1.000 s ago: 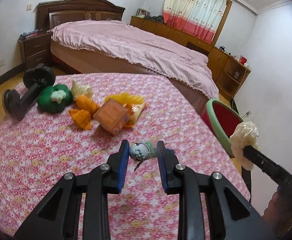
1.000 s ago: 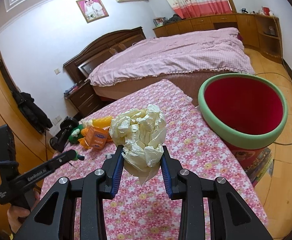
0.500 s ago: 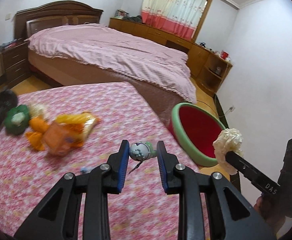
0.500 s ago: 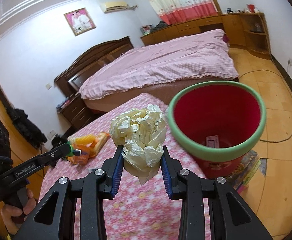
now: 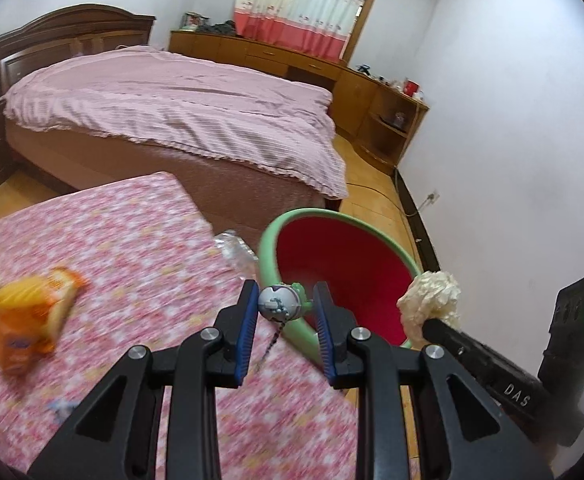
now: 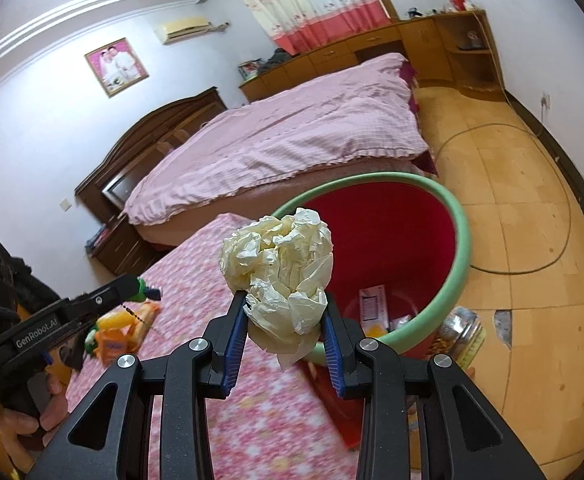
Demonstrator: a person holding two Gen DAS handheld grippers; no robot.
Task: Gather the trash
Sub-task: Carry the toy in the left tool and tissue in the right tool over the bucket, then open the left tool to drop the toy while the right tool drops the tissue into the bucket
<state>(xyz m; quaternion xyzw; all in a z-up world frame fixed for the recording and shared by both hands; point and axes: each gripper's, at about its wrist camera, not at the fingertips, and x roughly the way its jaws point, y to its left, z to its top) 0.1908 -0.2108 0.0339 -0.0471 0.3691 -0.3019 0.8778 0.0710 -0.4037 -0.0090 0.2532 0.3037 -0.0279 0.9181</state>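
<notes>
we judged the main risk was letting go too soon: our left hand-held gripper (image 5: 284,307), low in its frame, sat over the near rim of the red bin (image 5: 269,264), so the small round keychain toy (image 5: 279,304) pinched between its narrowly parted pads could strike the rim and land on the floral counter (image 5: 123,240). our right hand-held gripper (image 6: 285,320) squeezed a crumpled paper ball (image 6: 279,272) low centre of its frame, the bin's mouth just beyond it, some trash already inside.
</notes>
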